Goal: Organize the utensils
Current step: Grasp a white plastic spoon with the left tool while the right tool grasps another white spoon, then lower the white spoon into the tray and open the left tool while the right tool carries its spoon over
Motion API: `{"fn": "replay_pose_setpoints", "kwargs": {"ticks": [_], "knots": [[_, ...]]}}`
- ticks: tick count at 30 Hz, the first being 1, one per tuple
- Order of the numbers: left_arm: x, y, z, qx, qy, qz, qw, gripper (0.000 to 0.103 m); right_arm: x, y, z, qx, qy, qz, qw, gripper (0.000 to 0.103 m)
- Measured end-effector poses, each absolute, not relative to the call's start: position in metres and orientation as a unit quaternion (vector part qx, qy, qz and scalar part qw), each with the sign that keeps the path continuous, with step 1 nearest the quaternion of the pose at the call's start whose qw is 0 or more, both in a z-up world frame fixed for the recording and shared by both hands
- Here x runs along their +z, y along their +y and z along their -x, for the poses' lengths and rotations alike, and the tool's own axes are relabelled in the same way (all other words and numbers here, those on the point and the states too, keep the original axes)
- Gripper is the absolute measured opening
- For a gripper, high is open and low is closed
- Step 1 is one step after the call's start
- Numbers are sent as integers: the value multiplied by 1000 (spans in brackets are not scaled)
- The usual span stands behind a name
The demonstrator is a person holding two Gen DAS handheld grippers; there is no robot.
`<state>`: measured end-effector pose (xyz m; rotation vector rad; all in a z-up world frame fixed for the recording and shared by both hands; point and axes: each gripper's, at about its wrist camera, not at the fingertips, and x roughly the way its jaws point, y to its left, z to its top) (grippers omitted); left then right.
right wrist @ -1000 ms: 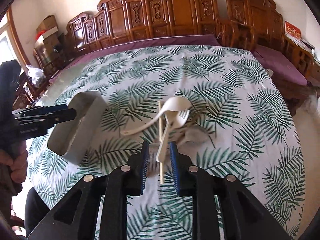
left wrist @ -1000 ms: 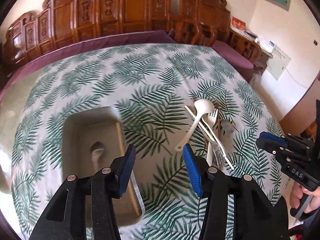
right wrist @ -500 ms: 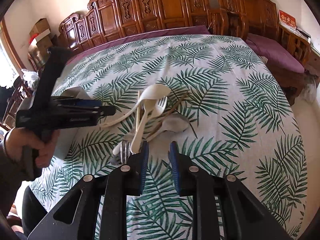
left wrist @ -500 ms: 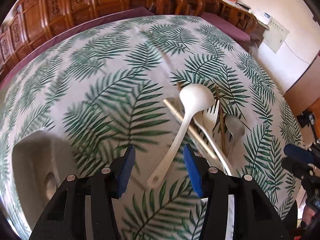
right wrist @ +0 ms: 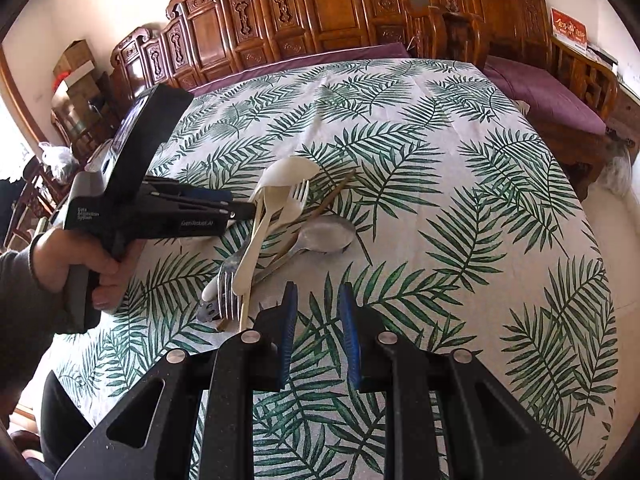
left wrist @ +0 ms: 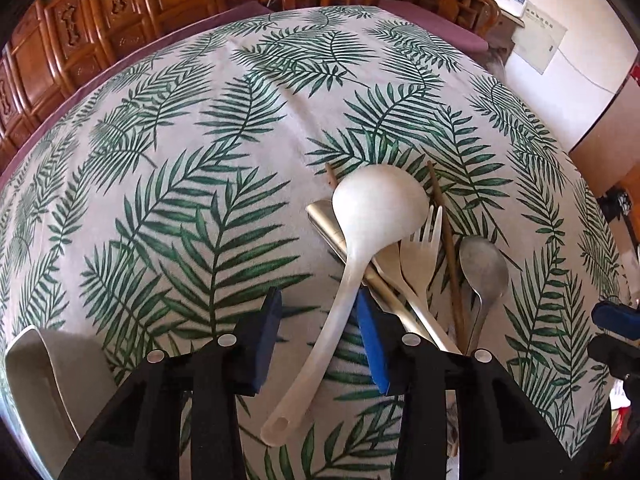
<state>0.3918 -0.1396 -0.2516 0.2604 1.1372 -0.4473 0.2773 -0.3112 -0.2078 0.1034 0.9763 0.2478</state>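
Carved wooden chairs (right wrist: 320, 12) line back wall behind table with palm-leaf cloth (left wrist: 224, 128). Left gripper (left wrist: 318, 332) jaws wide apart, straddling handle of white ladle (left wrist: 360, 240), not closed on it. Ladle tops utensil pile at centre right of left view: plastic fork (left wrist: 420, 252), metal spoon (left wrist: 482, 268), chopstick (left wrist: 446, 236). Grey tray (left wrist: 36, 384) at lower-left edge. Right gripper (right wrist: 318, 330) jaws narrowly parted, empty, low centre of right view, near pile.

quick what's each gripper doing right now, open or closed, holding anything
Left gripper: open, holding nothing; white ladle handle lies between its fingers.
Right gripper: open with a narrow gap, holding nothing.
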Motion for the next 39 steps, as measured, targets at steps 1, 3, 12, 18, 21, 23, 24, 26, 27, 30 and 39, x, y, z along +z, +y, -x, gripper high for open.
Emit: {"fn": "replay_pose_setpoints", "kwargs": {"ticks": [1, 3, 12, 18, 21, 23, 24, 26, 27, 30, 39], "knots": [[-252, -141, -392, -209, 530, -125, 812, 32, -208, -311, -277, 118, 468, -50, 874, 24], [-252, -141, -392, -205, 527, -129, 815, 18, -208, -311, -277, 118, 468, -51, 874, 24], [-234, -128, -373, -211, 522, -97, 821, 3, -206, -299, -280, 124, 466, -47, 875, 24], [-218, -118, -355, -210, 510, -88, 830, 3, -207, -289, -289, 130, 466, -47, 874, 24], [-211, -112, -349, -207, 505, -82, 834, 3, -208, -284, -295, 132, 467, -42, 873, 24], [-207, -108, -346, -204, 504, -77, 836, 3, -210, -279, -303, 136, 468, -37, 872, 24], [-206, -106, -345, -203, 504, -75, 836, 3, -211, -276, -306, 137, 468, -33, 872, 24], [-201, -101, -340, -204, 502, -70, 838, 3, -214, -267, -314, 139, 471, -20, 871, 24], [-199, -100, -338, -205, 500, -69, 838, 3, -214, -266, -317, 140, 472, -19, 870, 24], [-193, -96, -332, -206, 496, -65, 841, 3, -217, -258, -327, 144, 474, -14, 869, 24], [-185, -87, -322, -201, 490, -62, 846, 3, -237, -244, -361, 152, 501, -9, 852, 24]]}}
